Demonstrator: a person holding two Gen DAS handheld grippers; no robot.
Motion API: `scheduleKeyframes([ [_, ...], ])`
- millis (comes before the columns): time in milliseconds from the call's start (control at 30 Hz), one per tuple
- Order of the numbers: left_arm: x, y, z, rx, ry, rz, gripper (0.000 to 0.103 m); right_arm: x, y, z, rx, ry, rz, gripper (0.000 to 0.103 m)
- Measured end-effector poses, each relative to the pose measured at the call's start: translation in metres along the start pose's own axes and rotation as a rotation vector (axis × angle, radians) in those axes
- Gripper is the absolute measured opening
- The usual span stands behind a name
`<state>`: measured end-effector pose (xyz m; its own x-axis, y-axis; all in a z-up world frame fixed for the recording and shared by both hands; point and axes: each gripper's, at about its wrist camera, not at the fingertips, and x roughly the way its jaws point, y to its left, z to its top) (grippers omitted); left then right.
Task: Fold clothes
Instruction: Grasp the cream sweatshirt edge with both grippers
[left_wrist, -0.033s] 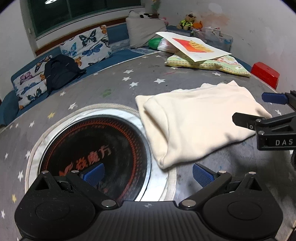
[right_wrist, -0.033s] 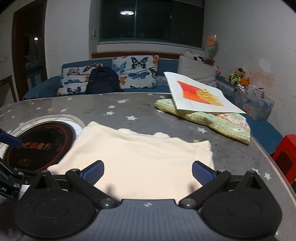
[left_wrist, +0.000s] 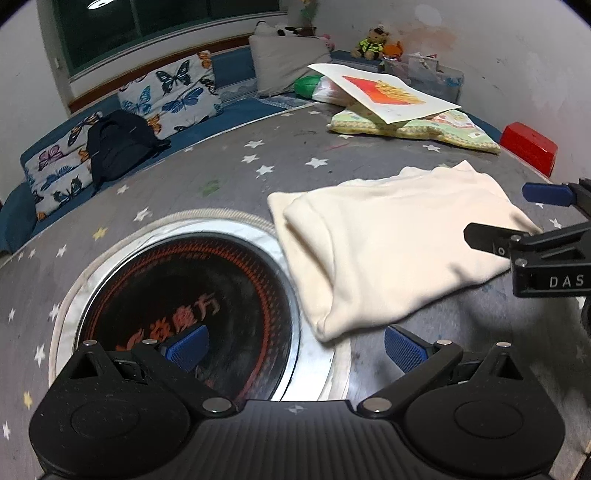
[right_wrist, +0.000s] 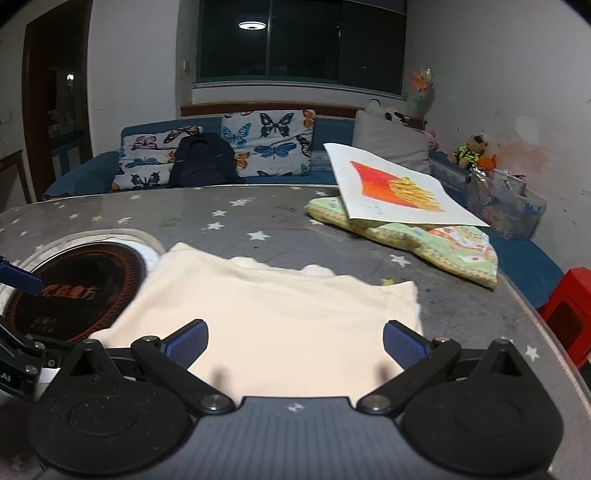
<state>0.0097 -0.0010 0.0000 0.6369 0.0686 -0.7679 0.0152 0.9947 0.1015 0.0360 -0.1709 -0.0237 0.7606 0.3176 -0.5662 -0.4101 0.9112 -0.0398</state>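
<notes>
On the left of the grey star-printed table (left_wrist: 229, 173) sat the round black inset plate with orange lettering (left_wrist: 177, 310), and I had my left gripper (left_wrist: 295, 347) hanging over its near rim with the jaws spread wide and nothing between them. I judged that I kept it there, just beside the near-left corner of the cloth, so it was ready to take that corner for another fold.

The cream-coloured folded garment (left_wrist: 399, 251) lay flat in the middle of the table, already doubled into a rough rectangle, its rounded folded edge facing the plate and slightly overlapping the pale ring around it.

Further right, my right gripper (right_wrist: 295, 343) hovered above the garment's near edge, its jaws also wide apart and empty, apparently lined up to pinch that hem. Beyond it, a patterned green quilted cushion (right_wrist: 443, 247) carried a painted sheet (right_wrist: 391, 188), well apart from the work.
</notes>
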Motion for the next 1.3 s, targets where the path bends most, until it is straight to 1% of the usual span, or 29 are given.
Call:
scheduleKeyframes([
  [200, 0.022, -0.003, 0.027, 0.020, 0.005, -0.029, 0.103, 0.009, -0.006, 0.000, 0.012, 0.001, 0.003, 0.095],
  [267, 0.029, -0.004, 0.037, 0.026, 0.007, -0.039, 0.103, 0.011, -0.020, 0.003, 0.028, 0.013, 0.005, 0.093],
  [300, 0.033, -0.004, 0.041, 0.030, 0.008, -0.043, 0.103, 0.021, -0.036, 0.011, 0.042, 0.030, 0.002, 0.091],
  [333, 0.037, -0.005, 0.046, 0.033, 0.009, -0.048, 0.103, 0.036, -0.041, 0.014, 0.050, 0.046, 0.000, 0.090],
  [433, 0.048, -0.006, 0.060, 0.043, 0.012, -0.063, 0.103, 0.052, -0.050, 0.021, 0.063, 0.076, -0.002, 0.086],
  [500, 0.055, -0.007, 0.069, 0.049, 0.013, -0.072, 0.102, 0.057, -0.054, 0.023, 0.066, 0.089, 0.000, 0.082],
  [567, 0.063, -0.007, 0.074, 0.065, 0.007, -0.062, 0.101, 0.075, -0.061, 0.026, 0.068, 0.109, 0.004, 0.076],
  [633, 0.072, -0.008, 0.080, 0.081, 0.000, -0.051, 0.099, 0.082, -0.063, 0.028, 0.067, 0.120, 0.008, 0.073],
  [667, 0.076, -0.008, 0.083, 0.089, -0.003, -0.045, 0.098, 0.086, -0.064, 0.029, 0.067, 0.126, 0.012, 0.069],
  [700, 0.080, -0.006, 0.085, 0.088, 0.001, -0.048, 0.095, 0.091, -0.066, 0.030, 0.066, 0.133, 0.016, 0.063],
  [767, 0.088, -0.003, 0.089, 0.091, 0.013, -0.059, 0.089, 0.098, -0.067, 0.030, 0.062, 0.153, 0.031, 0.057],
  [800, 0.091, -0.003, 0.090, 0.095, 0.014, -0.064, 0.085, 0.101, -0.067, 0.030, 0.058, 0.162, 0.037, 0.057],
  [833, 0.094, -0.002, 0.091, 0.095, 0.014, -0.072, 0.083, 0.102, -0.065, 0.029, 0.048, 0.164, 0.035, 0.052],
  [867, 0.097, -0.001, 0.092, 0.094, 0.013, -0.080, 0.080, 0.103, -0.065, 0.029, 0.044, 0.163, 0.037, 0.041],
  [900, 0.099, -0.001, 0.092, 0.094, 0.015, -0.092, 0.073, 0.103, -0.066, 0.028, 0.048, 0.161, 0.047, 0.028],
  [967, 0.101, -0.002, 0.092, 0.097, 0.012, -0.112, 0.065, 0.102, -0.068, 0.028, 0.058, 0.162, 0.065, 0.011],
  [1000, 0.101, -0.004, 0.092, 0.102, 0.003, -0.118, 0.057, 0.102, -0.067, 0.028, 0.058, 0.160, 0.063, 0.011],
  [1033, 0.100, -0.006, 0.092, 0.109, -0.004, -0.121, 0.051, 0.100, -0.067, 0.028, 0.055, 0.153, 0.058, 0.008],
  [1067, 0.099, -0.009, 0.091, 0.120, -0.008, -0.123, 0.047, 0.097, -0.065, 0.029, 0.054, 0.142, 0.057, 0.005],
  [1133, 0.097, -0.013, 0.091, 0.131, -0.015, -0.126, 0.038, 0.092, -0.063, 0.030, 0.052, 0.121, 0.054, 0.004],
  [1200, 0.094, -0.013, 0.090, 0.129, -0.026, -0.129, 0.033, 0.085, -0.061, 0.033, 0.053, 0.095, 0.054, 0.002],
  [1300, 0.089, -0.011, 0.089, 0.117, -0.040, -0.131, 0.028, 0.077, -0.061, 0.039, 0.052, 0.073, 0.057, 0.002],
])
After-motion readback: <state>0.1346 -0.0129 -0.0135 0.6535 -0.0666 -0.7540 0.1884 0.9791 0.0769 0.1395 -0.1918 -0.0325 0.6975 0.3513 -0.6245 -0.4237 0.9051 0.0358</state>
